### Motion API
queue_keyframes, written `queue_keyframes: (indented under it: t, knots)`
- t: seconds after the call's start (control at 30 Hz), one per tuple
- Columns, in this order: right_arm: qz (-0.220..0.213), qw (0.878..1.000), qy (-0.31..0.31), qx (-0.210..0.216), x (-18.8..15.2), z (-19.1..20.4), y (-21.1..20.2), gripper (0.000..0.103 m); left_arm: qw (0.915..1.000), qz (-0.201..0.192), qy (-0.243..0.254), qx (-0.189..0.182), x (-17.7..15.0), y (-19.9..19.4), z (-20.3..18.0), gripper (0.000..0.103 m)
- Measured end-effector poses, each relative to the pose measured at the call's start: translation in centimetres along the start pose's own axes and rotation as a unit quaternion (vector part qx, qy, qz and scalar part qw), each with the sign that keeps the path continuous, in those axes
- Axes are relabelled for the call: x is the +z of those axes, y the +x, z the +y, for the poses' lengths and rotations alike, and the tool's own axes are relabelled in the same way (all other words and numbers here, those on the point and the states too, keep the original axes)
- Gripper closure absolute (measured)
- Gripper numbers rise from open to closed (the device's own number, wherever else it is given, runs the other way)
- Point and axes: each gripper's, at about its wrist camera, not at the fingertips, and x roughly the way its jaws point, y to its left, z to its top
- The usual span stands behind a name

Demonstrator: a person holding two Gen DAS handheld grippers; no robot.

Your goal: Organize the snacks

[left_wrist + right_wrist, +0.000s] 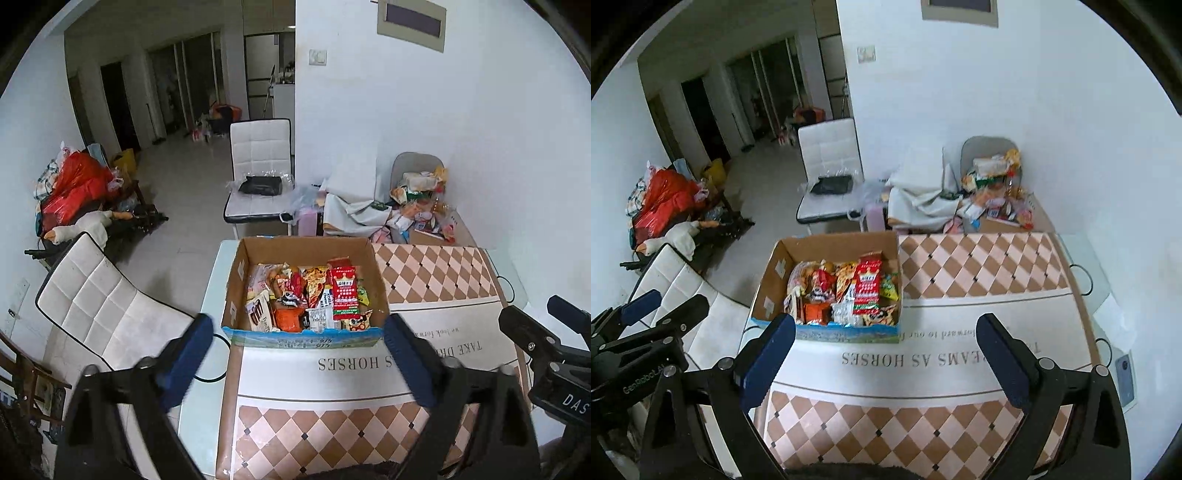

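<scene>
A brown cardboard box point(236, 280) sits on the worktop point(436, 273), at the far left edge of the checked mat point(979, 258). The box is full of snacks point(306, 299), and a tall red packet point(867, 291) lies on top of them.

The left hand-held gripper point(297, 354) is wide open and holds nothing. The right hand-held gripper point(886, 354) is wide open too, and it is empty. Both hang above the mat, near the box but not touching it.

A white chair point(110, 310) stands to the left of the worktop.
</scene>
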Motion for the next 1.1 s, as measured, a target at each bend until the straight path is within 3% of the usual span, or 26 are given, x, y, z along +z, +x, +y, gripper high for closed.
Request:
queue_keyframes:
  t: [0.4,1.1]
  knots:
    - [-0.016,1.0,-0.004,-0.015,0.7,-1.3,-0.9,0.001,0.9996,-0.019,-0.016,0.012,0.0,-0.7,-0.5,0.002]
    - [-0.019,1.0,-0.018,-0.005,0.9,-1.0,-0.9,0.0,0.999,-0.021,-0.025,0.03,-0.5,-1.6,-0.6,0.002]
